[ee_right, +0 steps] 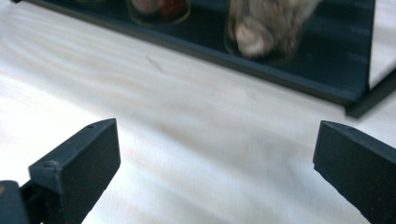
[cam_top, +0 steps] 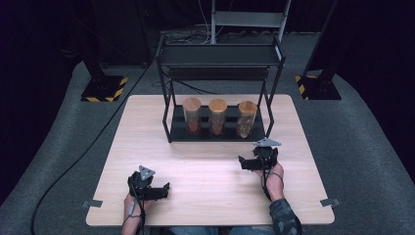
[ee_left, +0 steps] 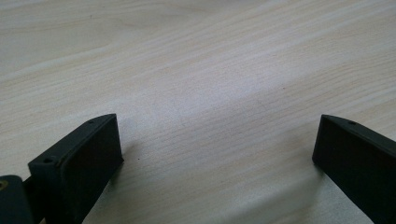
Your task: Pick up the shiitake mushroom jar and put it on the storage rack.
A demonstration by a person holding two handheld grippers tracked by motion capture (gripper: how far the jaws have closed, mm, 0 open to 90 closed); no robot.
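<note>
Dark room, grey carpet, a pale wooden table [cam_top: 210,191] in the middle of the high view. At the table's upper centre stands a black two-tier rack [cam_top: 220,63], and on its lower shelf three cork-lidded jars stand upright in a row: left jar [cam_top: 192,115], middle jar [cam_top: 217,116], right jar [cam_top: 246,118]. All three have their long axis vertical, near one another but apart. The right gripper [cam_top: 243,162] sits low on the right side of the table, just below the rack's front edge, jaws wide apart with nothing between them; it lies sideways, tips toward frame left. The right jar lies up and slightly right of it, the nearest of the three. In the right gripper view the jar's blurred base [ee_right: 266,28] shows at upper centre, bare tabletop between it and the jaws. The left gripper [cam_top: 165,188] rests at lower left, well apart from the rack, jaws also spread wide over bare wood [ee_left: 201,70]. The right hand looks better placed for a reach. The rack's right front post [cam_top: 270,122] stands just beside the right jar and could crowd an approach from that side.
</note>
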